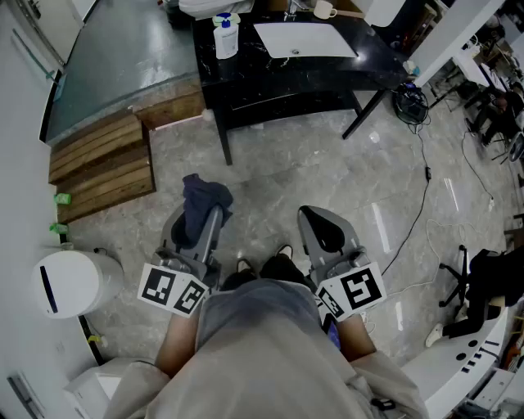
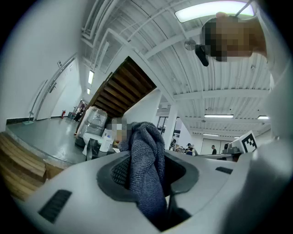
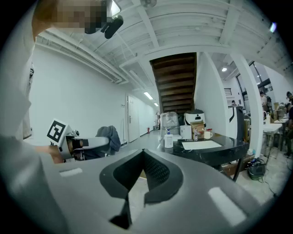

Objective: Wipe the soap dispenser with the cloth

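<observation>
The soap dispenser (image 1: pixel 226 38), a white bottle with a blue pump, stands at the left end of a black table (image 1: pixel 377 74), far ahead of me. The right gripper view shows the soap dispenser (image 3: pixel 169 138) beside a white basin. A dark blue cloth (image 1: pixel 203 204) hangs from my left gripper (image 1: pixel 214 214), which is shut on it. In the left gripper view the cloth (image 2: pixel 146 169) fills the gap between the jaws. My right gripper (image 1: pixel 309 216) is shut with nothing in it, its jaws meeting at the tip (image 3: pixel 143 153). Both grippers are held low in front of my body, well short of the table.
A white basin (image 1: pixel 304 38) and a mug (image 1: pixel 324 10) sit on the table. A wooden platform (image 1: pixel 102 168) lies to the left, a white bin (image 1: pixel 74 282) at lower left. Cables (image 1: pixel 426 172) and a black chair (image 1: pixel 483 282) are on the right.
</observation>
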Demonstrator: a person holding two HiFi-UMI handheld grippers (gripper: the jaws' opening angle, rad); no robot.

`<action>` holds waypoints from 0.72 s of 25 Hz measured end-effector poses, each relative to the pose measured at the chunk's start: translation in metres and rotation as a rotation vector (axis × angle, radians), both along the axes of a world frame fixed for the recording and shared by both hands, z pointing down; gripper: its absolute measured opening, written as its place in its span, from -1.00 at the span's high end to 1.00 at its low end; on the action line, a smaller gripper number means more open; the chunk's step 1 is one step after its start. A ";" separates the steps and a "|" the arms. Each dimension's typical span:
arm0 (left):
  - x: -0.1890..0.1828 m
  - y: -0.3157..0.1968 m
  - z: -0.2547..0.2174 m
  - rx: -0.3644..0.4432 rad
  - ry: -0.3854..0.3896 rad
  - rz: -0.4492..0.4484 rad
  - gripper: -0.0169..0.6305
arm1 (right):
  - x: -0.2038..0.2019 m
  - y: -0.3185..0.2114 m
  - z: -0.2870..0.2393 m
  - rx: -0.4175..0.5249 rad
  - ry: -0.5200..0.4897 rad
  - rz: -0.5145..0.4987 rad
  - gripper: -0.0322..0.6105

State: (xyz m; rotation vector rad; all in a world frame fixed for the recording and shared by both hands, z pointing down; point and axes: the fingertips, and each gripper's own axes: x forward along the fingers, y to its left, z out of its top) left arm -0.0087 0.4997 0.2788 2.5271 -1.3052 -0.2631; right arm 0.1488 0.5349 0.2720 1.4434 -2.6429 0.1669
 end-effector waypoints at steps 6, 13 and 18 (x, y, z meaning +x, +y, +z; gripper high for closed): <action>-0.014 0.003 0.002 0.002 0.005 -0.001 0.53 | -0.015 0.002 0.001 0.001 0.008 -0.009 0.90; -0.027 0.006 0.003 -0.002 0.020 -0.015 0.53 | -0.029 0.004 0.000 -0.011 -0.025 -0.034 0.90; -0.030 0.005 0.007 -0.012 0.028 -0.017 0.53 | -0.029 0.001 0.000 -0.007 -0.037 -0.048 0.90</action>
